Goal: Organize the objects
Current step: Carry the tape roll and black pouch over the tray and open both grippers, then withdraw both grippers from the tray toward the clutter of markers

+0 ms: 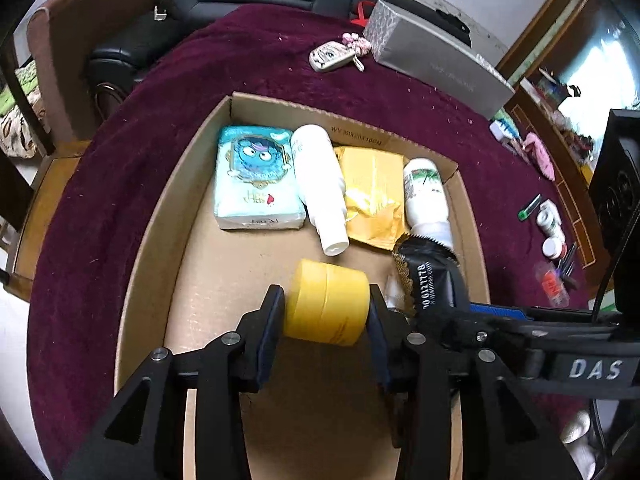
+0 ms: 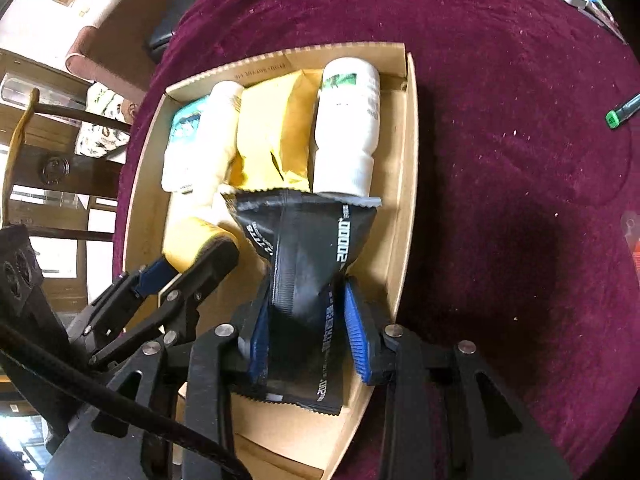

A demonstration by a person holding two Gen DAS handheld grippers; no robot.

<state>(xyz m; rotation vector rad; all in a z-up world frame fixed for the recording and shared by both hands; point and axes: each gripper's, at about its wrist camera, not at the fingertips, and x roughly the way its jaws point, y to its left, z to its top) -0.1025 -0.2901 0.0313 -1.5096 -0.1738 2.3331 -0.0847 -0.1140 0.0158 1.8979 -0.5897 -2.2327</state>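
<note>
Burgundy cloth (image 1: 256,60) is covering the round table, and an open cardboard box (image 1: 156,240) is sitting on it. Seen from the left wrist, the left gripper (image 1: 326,312) is reaching down into the box with a yellow tape roll (image 1: 329,302) between its fingers; the pads are sitting at the roll's two flat ends, and whether they are pressing cannot be told. Along the far wall of the box are lying a blue tissue pack (image 1: 256,180), a white bottle (image 1: 320,188), a yellow pouch (image 1: 372,200) and a white jar with a green label (image 1: 426,196). Outside the box, a silver carton (image 1: 436,60) and a white key case (image 1: 332,56) are resting on the cloth.

Seen from the right wrist, the right gripper (image 2: 308,332) is standing over the box's right side with a black sachet (image 2: 308,248) between its blue pads (image 2: 358,336). The sachet is pinched in narrow at the fingertips, its top edge reaching the jar. A green marker (image 2: 622,112) is lying well apart on the cloth.
</note>
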